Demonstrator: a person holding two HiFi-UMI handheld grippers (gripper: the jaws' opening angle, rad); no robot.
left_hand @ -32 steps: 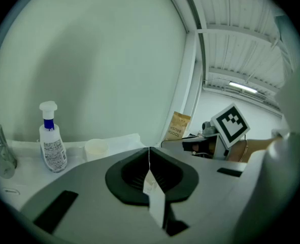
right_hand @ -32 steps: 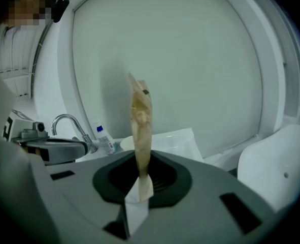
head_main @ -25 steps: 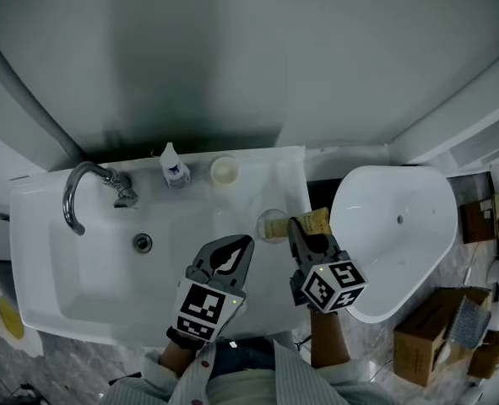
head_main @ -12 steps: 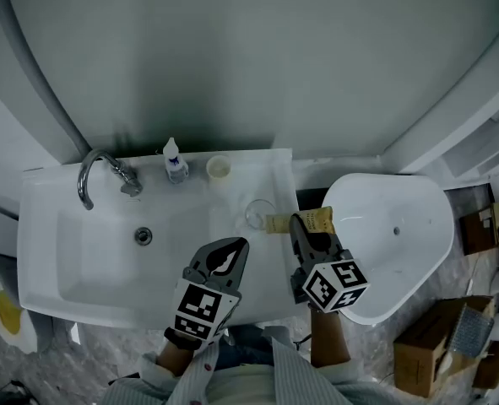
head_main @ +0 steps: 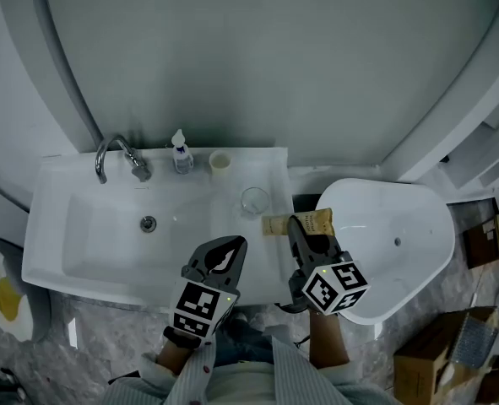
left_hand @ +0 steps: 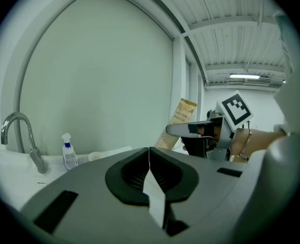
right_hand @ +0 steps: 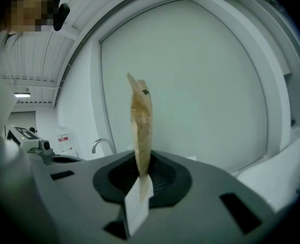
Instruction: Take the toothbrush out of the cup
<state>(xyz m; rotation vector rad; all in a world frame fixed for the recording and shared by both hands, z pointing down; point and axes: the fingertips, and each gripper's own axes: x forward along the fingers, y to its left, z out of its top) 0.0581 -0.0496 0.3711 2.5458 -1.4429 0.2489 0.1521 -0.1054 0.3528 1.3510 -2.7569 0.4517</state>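
Toothbrush packet [head_main: 298,223] apparently clear of glass cup [head_main: 254,199], bottle [head_main: 181,153] beyond

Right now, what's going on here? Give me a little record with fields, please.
Place: white sink with a tap
On the sink: small bottle, pale cup, clear glass
Right gripper: shut on a brown toothbrush packet, clear of the glass
Left gripper: shut, empty
Glass: nothing seen in it
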